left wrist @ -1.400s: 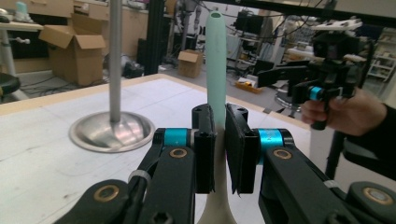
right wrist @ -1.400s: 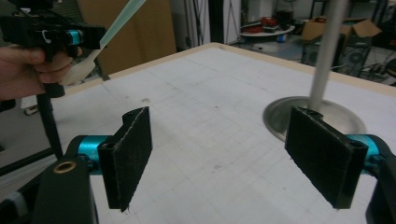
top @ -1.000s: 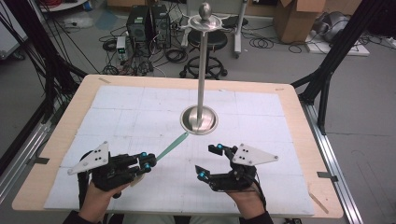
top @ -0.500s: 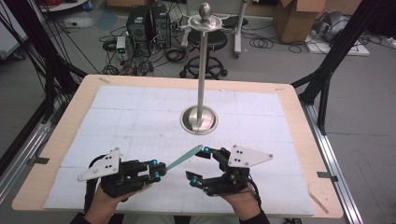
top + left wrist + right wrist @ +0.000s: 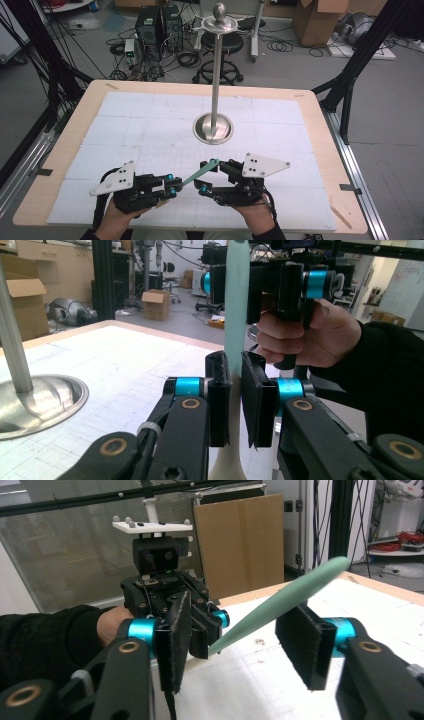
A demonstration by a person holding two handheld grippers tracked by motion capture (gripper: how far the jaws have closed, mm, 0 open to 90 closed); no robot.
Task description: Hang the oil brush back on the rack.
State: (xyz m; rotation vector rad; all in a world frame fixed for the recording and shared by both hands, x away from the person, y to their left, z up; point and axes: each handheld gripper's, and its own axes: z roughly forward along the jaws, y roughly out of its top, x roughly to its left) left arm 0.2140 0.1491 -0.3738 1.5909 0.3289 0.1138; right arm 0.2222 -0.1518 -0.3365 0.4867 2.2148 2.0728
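A pale green flat strip (image 5: pixel 199 173) is held off the table, slanting up to the right. My left gripper (image 5: pixel 172 186) is shut on its lower end; in the left gripper view the pads (image 5: pixel 219 390) pinch the strip (image 5: pixel 236 315). My right gripper (image 5: pixel 209 176) faces it, with its jaws on either side of the strip's upper end. They have just been closing. In the right gripper view the strip (image 5: pixel 280 605) runs between the pads (image 5: pixel 300 640) with a gap on the left side, and the right gripper (image 5: pixel 240 642) is open. A steel stand (image 5: pixel 216 75) rises from a round base (image 5: pixel 213 129).
The table is covered by a white gridded mat (image 5: pixel 150 125) with a wooden rim (image 5: pixel 75 125) around it. The steel stand is at the mat's centre, just beyond both grippers. Black frame posts (image 5: pixel 350 75) flank the table, and cables, boxes and a stool lie on the floor behind.
Both hands have drawn together. The strip's upper end, free a second ago, now sits between the right gripper's jaws, which have narrowed. The left gripper keeps its hold.
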